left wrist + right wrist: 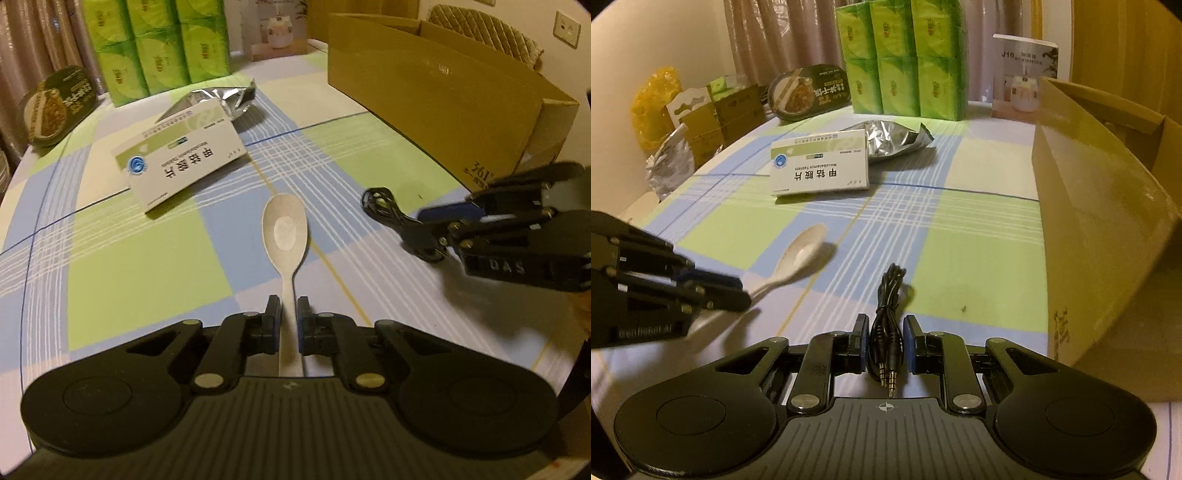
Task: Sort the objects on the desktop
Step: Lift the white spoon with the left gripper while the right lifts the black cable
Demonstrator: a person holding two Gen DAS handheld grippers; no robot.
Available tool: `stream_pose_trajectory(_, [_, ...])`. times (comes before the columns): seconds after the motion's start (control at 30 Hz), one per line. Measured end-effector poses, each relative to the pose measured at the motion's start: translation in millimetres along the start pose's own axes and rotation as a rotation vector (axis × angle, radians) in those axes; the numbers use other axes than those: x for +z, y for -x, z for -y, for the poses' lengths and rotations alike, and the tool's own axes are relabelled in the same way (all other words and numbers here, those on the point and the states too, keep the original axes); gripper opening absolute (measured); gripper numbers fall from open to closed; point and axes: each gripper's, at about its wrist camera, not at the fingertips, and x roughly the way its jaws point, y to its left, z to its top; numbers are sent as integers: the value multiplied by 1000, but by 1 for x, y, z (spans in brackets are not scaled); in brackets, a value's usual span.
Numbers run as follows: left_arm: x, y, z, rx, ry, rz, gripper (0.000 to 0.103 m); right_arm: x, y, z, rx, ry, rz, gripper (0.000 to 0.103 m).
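Both grippers are loaded: the left gripper (288, 314) is clamped on the thin handle of the white spoon (284, 230), bowl pointing forward above the checked tablecloth (147, 280), and the right gripper (885, 334) is closed on the bundled black audio cable (889, 295), plugs hanging back toward the camera. Risk one: the spoon handle is narrow and smooth, so a quick swing could pivot it between the pads and let the bowl drop. Risk two: the cable is gripped across a loose coil; strands may slide out, or the free loop may catch the rim of the cardboard box (1108, 206) standing just to the right. Risk three: the two tools are close side by side and could collide if both head for the box together. Farther out lie the medicine box (181, 162) and a crumpled foil pouch (221, 101), both untouched on the table
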Motion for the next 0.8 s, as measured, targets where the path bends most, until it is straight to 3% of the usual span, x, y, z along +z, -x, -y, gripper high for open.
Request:
stream_pose_trajectory(0.03, [0,1,-1,-1,3,15,18,0,0,1,3,-6,1,17])
stream_pose_trajectory(0.1, [5,-2,-3,6,14,27,28,-1,-1,0,3,-10,3,19])
stream_pose_trajectory(0.27, [22,-15,-4,29,-1,62,30,-3,-5,-1,-8,2,9,24])
stream_pose_trajectory(0.37, [28,-27,0,41,-43,69,44,-3,-7,-1,-7,18,21,32])
stream_pose_trajectory(0.6, [28,-38,2,28,-53,70,44,-3,-13,-4,-11,42,38,36])
stream_pose_trajectory(0.7, [28,-38,0,14,-47,73,28,-3,-14,-6,-2,51,46,36])
stream_pose_trajectory(0.8, [29,-38,2,23,-52,76,27,-3,-15,-6,-2,55,45,36])
